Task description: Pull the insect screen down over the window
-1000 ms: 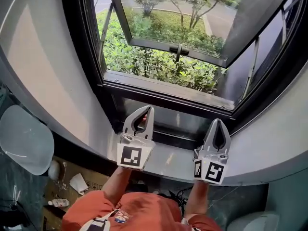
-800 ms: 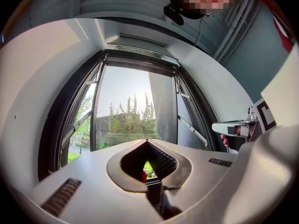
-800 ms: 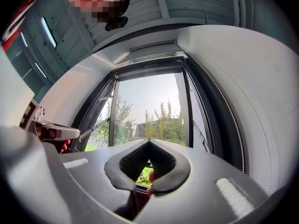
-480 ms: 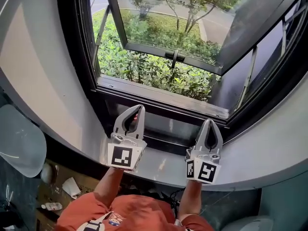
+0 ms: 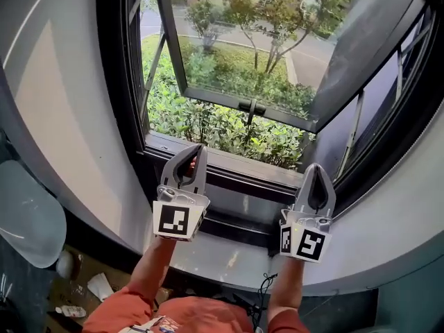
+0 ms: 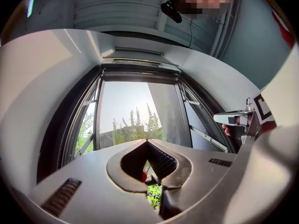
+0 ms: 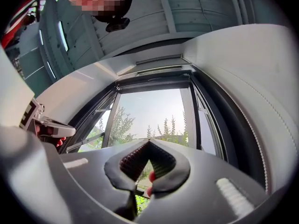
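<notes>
The window (image 5: 229, 127) stands open, its glass sash (image 5: 236, 47) swung outward over green bushes. In the gripper views a pale rail (image 6: 138, 63) runs across the top of the opening (image 7: 156, 59); no screen mesh hangs over the glass. My left gripper (image 5: 199, 147) is shut and empty, raised in front of the lower frame at the left (image 6: 146, 140). My right gripper (image 5: 316, 167) is likewise shut and empty, level with it at the right (image 7: 148, 140). Both point upward at the window head.
The grey sill (image 5: 229, 252) lies below both grippers. The sash handle (image 5: 252, 107) sits on its lower bar. A white rounded helmet-like thing (image 5: 24, 217) is at the left, and a cardboard box with small items (image 5: 90, 283) is on the floor.
Both grippers have risen from above the sill to the lower window frame, still shut. The head view has tilted upward, showing more of the street outside.
</notes>
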### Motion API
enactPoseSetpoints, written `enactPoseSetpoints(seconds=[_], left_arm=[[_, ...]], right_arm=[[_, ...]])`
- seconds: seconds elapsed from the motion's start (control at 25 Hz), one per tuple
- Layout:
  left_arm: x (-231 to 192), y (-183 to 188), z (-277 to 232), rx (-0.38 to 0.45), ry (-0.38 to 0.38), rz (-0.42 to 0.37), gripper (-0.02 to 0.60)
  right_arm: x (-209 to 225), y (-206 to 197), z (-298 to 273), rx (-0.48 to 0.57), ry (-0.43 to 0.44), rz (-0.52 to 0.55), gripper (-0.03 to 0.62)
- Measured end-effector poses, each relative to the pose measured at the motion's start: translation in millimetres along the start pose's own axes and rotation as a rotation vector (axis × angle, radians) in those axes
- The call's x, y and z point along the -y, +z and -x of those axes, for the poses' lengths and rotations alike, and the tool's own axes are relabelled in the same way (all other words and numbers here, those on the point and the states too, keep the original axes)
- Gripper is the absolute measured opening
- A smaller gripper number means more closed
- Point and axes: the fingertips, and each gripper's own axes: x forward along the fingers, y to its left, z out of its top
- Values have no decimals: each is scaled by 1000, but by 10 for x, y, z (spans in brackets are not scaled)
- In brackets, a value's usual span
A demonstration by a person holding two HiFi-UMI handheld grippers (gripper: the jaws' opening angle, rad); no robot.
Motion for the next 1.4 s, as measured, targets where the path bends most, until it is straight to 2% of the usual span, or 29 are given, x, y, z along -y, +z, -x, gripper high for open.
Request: enactPoseSetpoints(seconds=[0.16,0.56,0.88,1.04,1.16,1.4], left_arm=[[-137,273,-171,40,13,-54,2],[-372,1062,-723,147,3,-210,2],[-488,1792,-1149,244,-10,-275,2],[-599,2222,-1371,311,17,-402,2],[-691,2524,-1510,321,47,-485,2],[-725,3020,-1733,345,58,-630,2]], right_arm=[[78,266,-269,57,12,32,9],[340,1091,-930,198,31,202,9],[493,1729,-1451,273,43,331,9],[542,2008,-1733,283,48,391,9],[610,2177,-1906,279,44,444,9],[696,2567,-2211,272,27,556,9]])
